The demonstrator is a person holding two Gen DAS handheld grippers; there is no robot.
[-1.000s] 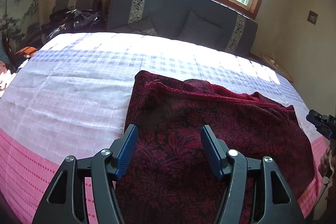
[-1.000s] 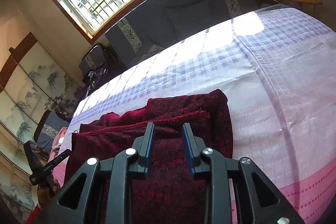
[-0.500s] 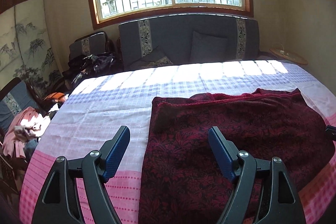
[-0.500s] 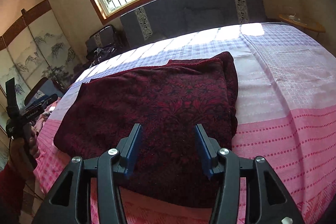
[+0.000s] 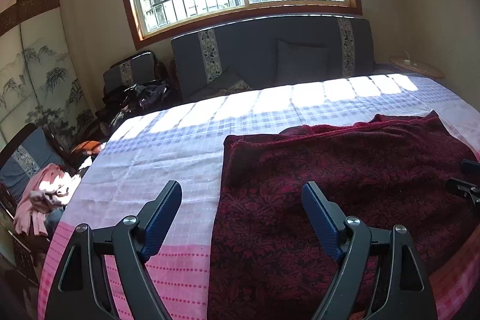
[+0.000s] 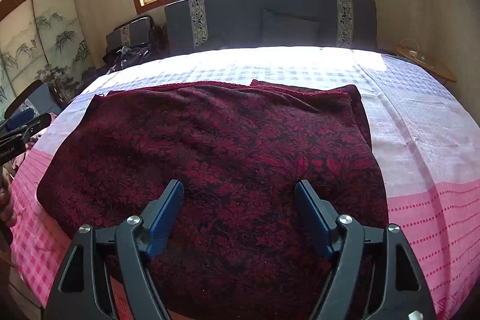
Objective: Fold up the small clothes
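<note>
Dark red garment (image 6: 222, 158) lay flat, folded over, on the bed (image 5: 186, 146), likely released after a fold. Both sets of jaws had just been opening, nothing between them. Left gripper (image 5: 241, 215) hung wide apart over the garment's near left edge; right gripper (image 6: 238, 215), also apart, above its near middle.

Dark-red floral garment (image 6: 228, 146) — pink-and-white checked bedsheet (image 6: 426, 122)

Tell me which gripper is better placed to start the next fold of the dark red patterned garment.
Probably right. The right gripper, jaws just opened and empty, hangs centred over the dark red patterned garment. The left gripper, also open, straddles its left edge, half over the checked bedsheet.
</note>
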